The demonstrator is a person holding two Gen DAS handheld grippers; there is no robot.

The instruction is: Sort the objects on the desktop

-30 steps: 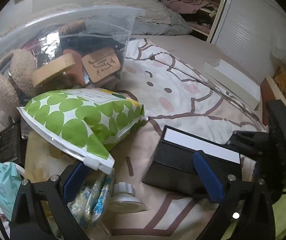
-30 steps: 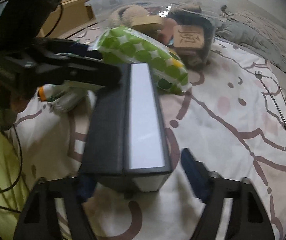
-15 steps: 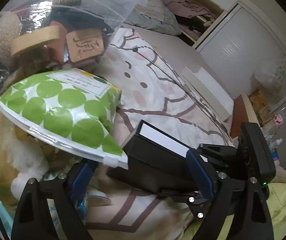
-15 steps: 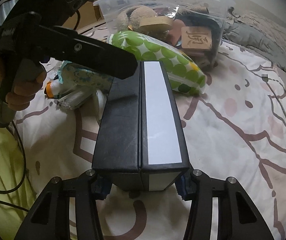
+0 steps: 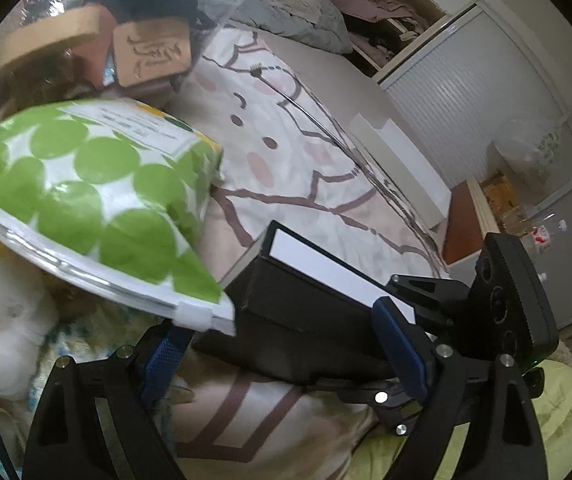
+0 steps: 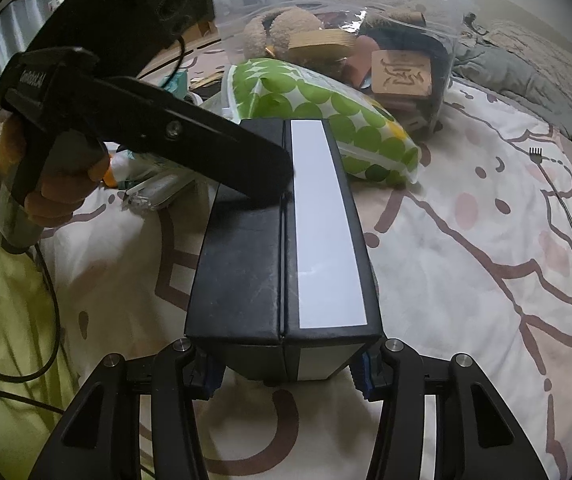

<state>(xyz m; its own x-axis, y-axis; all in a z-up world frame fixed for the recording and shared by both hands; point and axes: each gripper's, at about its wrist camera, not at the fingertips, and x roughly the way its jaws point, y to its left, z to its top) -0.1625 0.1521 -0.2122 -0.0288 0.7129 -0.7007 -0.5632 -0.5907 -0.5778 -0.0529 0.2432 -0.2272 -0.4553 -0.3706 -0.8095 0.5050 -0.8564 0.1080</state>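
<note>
- Right gripper [image 6: 286, 372] had its blue pads pressed against both sides of the near end of a black box [image 6: 282, 264]; box pinched, lying lengthwise away from the camera.
- Box carried a white strip along its top, right of a centre seam. It sat on a cartoon-print bedspread [image 6: 465, 280], roughly mid-scene.
- Left gripper [image 5: 282, 354] stood spread wide. The box's left portion lay between its fingers, right finger [image 5: 399, 350] over the box top; whether either pad pressed on it could not be told.
- From the right wrist view, the left gripper's dark finger crossed over the far left of the box top, held by a hand [image 6: 60, 192] in a fuzzy sleeve.
- Green-dotted pouch [image 5: 86, 204] lay just beyond the box to the far left, its zip edge overhanging the left gripper's left finger.
- Clear plastic bin [image 6: 337, 36] stood behind the pouch, holding a plush toy [image 6: 282, 28] and a wooden block [image 6: 401, 74] with a carved character.
- White tray [image 5: 401, 168] lay at the far right edge of the bedspread.
</note>
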